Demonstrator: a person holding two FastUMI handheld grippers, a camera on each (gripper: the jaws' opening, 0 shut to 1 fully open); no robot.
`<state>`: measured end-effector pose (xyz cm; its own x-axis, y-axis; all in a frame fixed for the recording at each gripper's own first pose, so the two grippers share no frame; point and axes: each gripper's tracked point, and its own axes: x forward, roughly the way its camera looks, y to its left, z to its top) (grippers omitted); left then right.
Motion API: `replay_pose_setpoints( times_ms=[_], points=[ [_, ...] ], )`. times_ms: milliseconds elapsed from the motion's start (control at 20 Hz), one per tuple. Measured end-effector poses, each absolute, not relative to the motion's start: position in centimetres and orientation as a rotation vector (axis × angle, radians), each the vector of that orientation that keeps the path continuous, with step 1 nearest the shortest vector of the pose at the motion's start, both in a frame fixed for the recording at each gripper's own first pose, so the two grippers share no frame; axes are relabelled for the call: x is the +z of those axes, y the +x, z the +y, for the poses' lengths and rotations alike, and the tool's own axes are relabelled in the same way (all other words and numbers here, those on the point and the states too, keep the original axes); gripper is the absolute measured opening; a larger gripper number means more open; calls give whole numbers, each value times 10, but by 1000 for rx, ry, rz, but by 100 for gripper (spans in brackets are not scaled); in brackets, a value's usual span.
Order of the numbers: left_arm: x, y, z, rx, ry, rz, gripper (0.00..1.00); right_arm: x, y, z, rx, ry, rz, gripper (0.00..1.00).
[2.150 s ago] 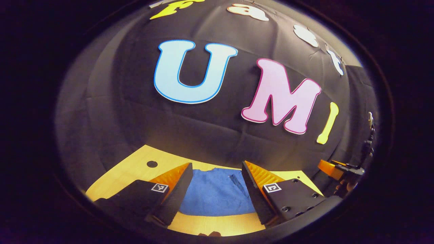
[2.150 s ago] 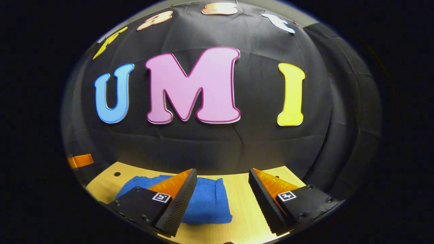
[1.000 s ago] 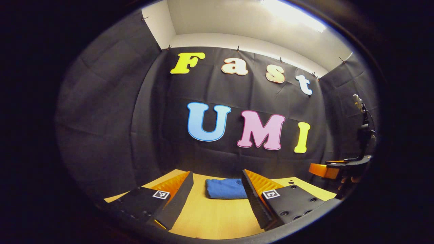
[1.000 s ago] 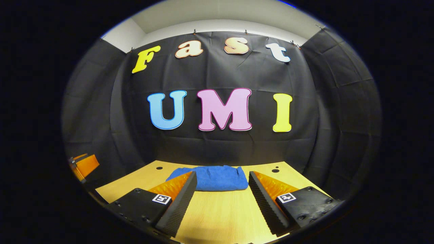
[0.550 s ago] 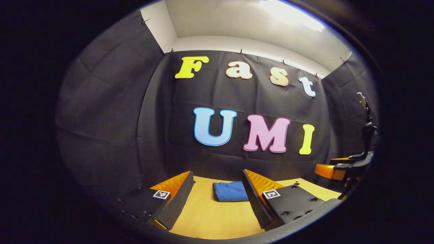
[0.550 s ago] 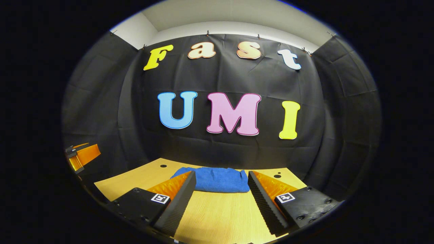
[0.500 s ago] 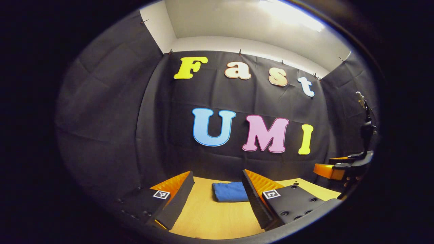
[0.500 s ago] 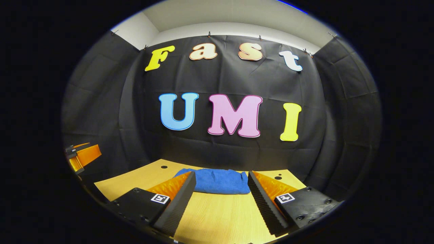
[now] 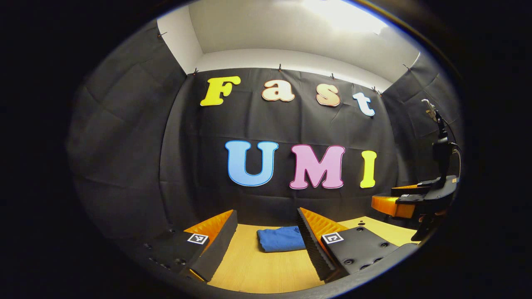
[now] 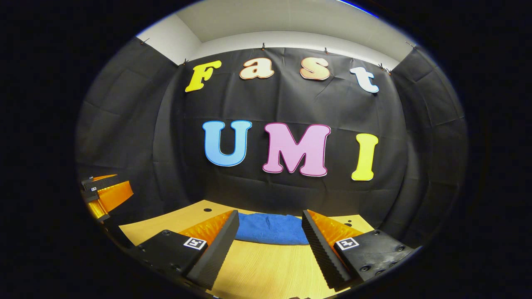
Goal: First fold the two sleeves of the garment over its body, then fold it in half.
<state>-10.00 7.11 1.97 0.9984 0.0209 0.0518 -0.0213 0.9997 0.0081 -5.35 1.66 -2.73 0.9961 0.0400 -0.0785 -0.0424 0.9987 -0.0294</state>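
The blue garment (image 9: 279, 239) lies folded into a compact rectangle on the wooden table (image 9: 257, 270); in the right gripper view the garment (image 10: 270, 229) sits at the far side of the table (image 10: 266, 270). My left gripper (image 9: 266, 243) hangs open, well back from the cloth, nothing between its fingers. My right gripper (image 10: 270, 245) is open too, pulled back over the near half of the table. The right gripper (image 9: 405, 203) also appears at the right edge of the left gripper view, and the left gripper (image 10: 104, 193) at the left edge of the right gripper view.
Small round holes (image 10: 207, 209) dot the far part of the tabletop. Black cloth walls close the booth behind and on both sides. A dark stand with a cable (image 9: 439, 145) rises at the right.
Both grippers have drawn back and up from the folded garment, which now looks smaller and farther away. The garment itself has stayed put.
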Motion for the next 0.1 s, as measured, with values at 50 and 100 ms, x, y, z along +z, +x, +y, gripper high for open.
replay_pose_setpoints(
  times_ms=[50,100],
  points=[
    [21,-101,70,22,8,-52,81,-27,-53,14,39,-27,79,96],
    [20,-100,69,27,9,-52,81,-29,-53,11,31,-22,84,96]
  ],
)
